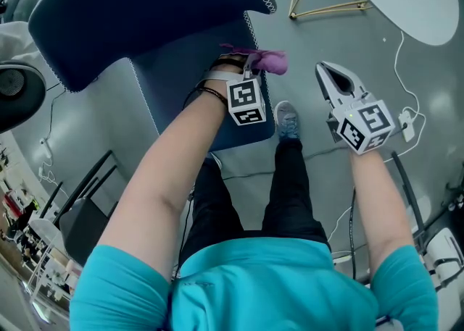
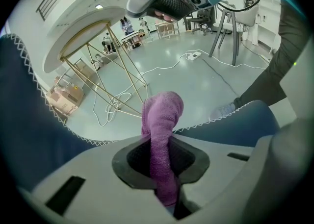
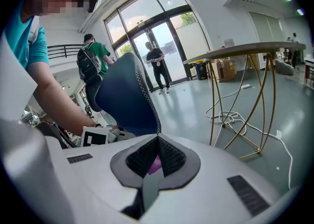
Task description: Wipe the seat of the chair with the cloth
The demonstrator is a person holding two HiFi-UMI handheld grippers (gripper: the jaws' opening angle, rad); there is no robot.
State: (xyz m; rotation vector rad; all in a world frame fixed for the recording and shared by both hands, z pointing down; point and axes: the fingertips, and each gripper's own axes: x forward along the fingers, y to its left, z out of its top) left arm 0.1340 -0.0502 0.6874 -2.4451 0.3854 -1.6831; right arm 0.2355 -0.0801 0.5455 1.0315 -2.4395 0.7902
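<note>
Reading from the left, the navy chair's backrest (image 1: 130,11) fills the far-left corner, and the seat (image 1: 192,94) runs from it toward the person's legs. The left gripper (image 1: 250,64) hangs over the seat's right edge, its jaws clamped on the purple cloth (image 1: 270,61). The cloth is bunched into a roll whose long axis runs out along the jaws. Its free end flops past the tips, over the stitched seam at that edge. The seat therefore lies below and to the left of the cloth. I cannot tell whether the fabric touches the upholstery yet. In my judgement, wiping calls for lowering the cloth and sweeping it leftward across the seat.

Further right, the right gripper (image 1: 331,80) hovers over bare floor, clear of the chair. Its jaws are pressed together at the tips and grip nothing. It is the farther hand, so the left one is best placed for the stroke.
</note>
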